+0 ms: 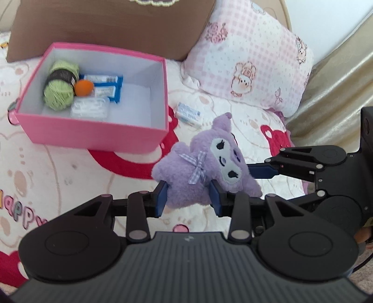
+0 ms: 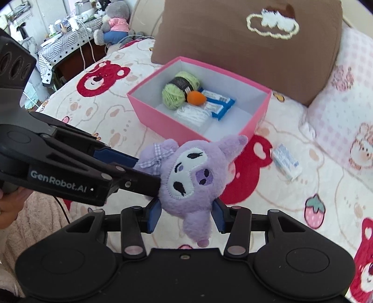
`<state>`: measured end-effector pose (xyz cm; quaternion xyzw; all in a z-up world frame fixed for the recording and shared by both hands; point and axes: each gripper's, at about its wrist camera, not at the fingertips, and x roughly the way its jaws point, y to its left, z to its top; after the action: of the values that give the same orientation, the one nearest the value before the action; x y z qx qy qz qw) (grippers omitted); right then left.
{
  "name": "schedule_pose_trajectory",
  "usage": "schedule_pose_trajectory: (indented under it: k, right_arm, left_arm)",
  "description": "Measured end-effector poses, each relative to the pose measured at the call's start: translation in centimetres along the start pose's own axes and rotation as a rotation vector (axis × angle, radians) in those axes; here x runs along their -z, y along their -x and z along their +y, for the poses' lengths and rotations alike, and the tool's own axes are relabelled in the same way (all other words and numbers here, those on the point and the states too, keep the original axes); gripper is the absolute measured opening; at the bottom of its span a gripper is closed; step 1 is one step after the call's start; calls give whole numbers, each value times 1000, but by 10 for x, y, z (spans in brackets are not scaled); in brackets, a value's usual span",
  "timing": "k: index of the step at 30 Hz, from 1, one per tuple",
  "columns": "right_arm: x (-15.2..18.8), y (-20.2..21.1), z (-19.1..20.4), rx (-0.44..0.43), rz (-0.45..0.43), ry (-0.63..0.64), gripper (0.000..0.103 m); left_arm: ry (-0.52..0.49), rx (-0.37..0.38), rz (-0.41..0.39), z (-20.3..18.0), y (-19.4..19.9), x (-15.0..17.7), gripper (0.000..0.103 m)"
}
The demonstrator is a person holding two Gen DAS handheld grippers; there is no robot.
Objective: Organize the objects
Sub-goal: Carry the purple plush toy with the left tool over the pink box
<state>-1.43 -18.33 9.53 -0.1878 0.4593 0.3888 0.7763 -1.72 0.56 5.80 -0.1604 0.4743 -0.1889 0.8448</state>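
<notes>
- The work surface is a bed spread in cream, printed with red bears and strawberries; a brown cushion with a stitched cloud and a pink checked pillow lean at its far side.
- In the right wrist view, past the bed's edge, a table with a black-and-white patterned cloth holds small items too blurred to name, and a grey stuffed animal sits near it.
- A purple plush toy with a white face and a checked bow hangs above the spread, gripped from two sides at once.
- The left gripper is closed on the toy's lower body — its blue pads press into the fur on either side.
- The right gripper is clamped on the toy as well, its pads squeezing one of the lower limbs just under the face; the jaws stand a little wider than the left pair's.
- Each tool's fingers cross into the other camera's view, meeting at the toy.
- A pink box, open-topped and white inside, sits on the spread beyond the toy, in front of the brown cushion.
- Inside it lie a green yarn ball with a dark band, an orange ball touching it, blue-and-white packets and what looks like a clear plastic pack — the blur leaves that uncertain.
- A small white-and-blue packet lies on the spread just beside the box's right wall, outside it.
</notes>
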Motion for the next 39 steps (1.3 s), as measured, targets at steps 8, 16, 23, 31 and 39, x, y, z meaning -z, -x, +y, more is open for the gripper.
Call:
schedule_pose_trajectory:
  k: [8,16,23,31,39]
  right_arm:
    - [-23,3,4,0,-41,18,52]
    - [-41,4,5,25,-101,-22,51]
    - [-62,-8,-3,62,-183,7,51]
    - [-96,-47,-29,81,-175,-40,51]
    - [-117,-112,-49,110,-120,-92,50]
  left_arm:
    - [-31,-22,-52,5,16,-18,36]
    - [-120,-33,-92,6,26,-42,37]
    - [-156,-43,-124,19,17,-74,37]
    - [-129,-39,-164,52,-22,-104,37]
    - [-49,-4,-146,103,-81,-125,37]
